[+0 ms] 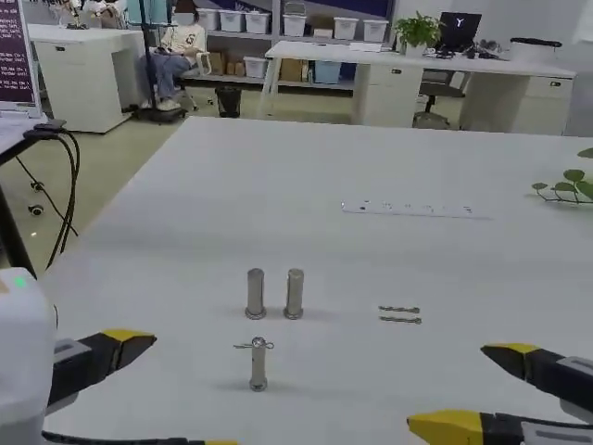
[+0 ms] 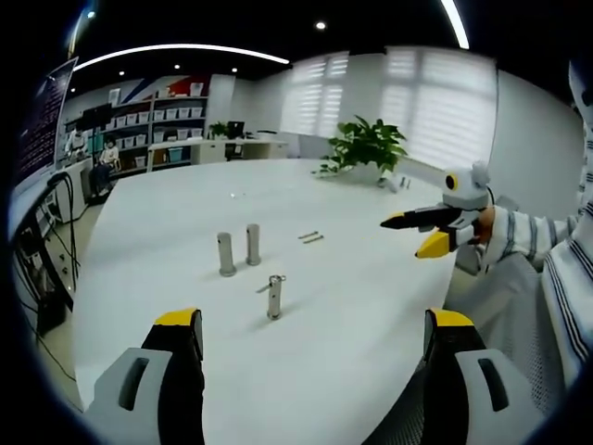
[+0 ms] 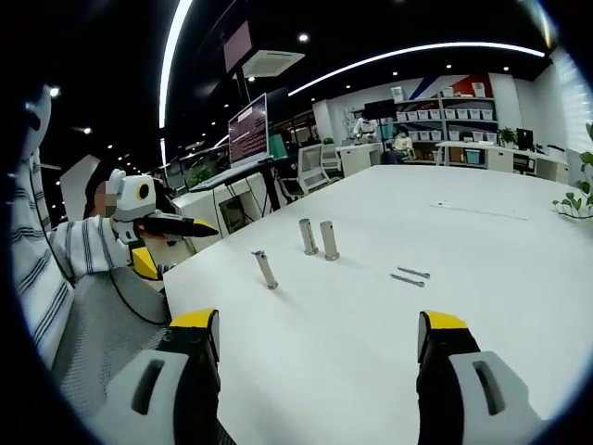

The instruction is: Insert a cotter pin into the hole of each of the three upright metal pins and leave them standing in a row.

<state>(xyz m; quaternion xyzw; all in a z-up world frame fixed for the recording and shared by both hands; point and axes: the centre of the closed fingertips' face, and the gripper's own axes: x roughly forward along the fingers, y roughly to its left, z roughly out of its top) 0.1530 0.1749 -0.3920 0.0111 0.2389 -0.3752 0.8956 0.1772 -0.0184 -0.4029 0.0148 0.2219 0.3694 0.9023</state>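
Currently both grippers are empty and held back from the work. In the head view the left gripper [image 1: 185, 391] sits at 8 o'clock of the frame, jaws spread wide with nothing between them. The right gripper [image 1: 447, 387] sits at 4 o'clock, jaws also wide apart and holding nothing. Both hover over the near side of the white table [image 1: 278, 185], apart from the pins.

Three metal pins stand upright on the table. The two back pins [image 1: 256, 294] are side by side, just beside each other and not touching. The front pin [image 1: 258, 369] stands alone at 6 o'clock of the left back pin, near it, so the layout is a triangle, not a row. One cotter pin [image 1: 242, 346] crosses the front pin near its top and sticks out on both sides. Only this pin carries one. Two loose cotter pins [image 1: 399, 310] lie flat and parallel, just beside each other, at 3 o'clock of the back pins and well apart from them.

A power strip [image 1: 408, 209] lies at 12 o'clock, farther back. Plant leaves [image 1: 567, 185] are at the 3 o'clock edge.

In the left gripper view its own jaws are wide, the pins are ahead at 12 o'clock, and the right gripper is at 3 o'clock on a striped sleeve [image 2: 523, 239]. In the right gripper view its own jaws are wide, the pins are at 12 o'clock, and the left gripper is at 9 o'clock.
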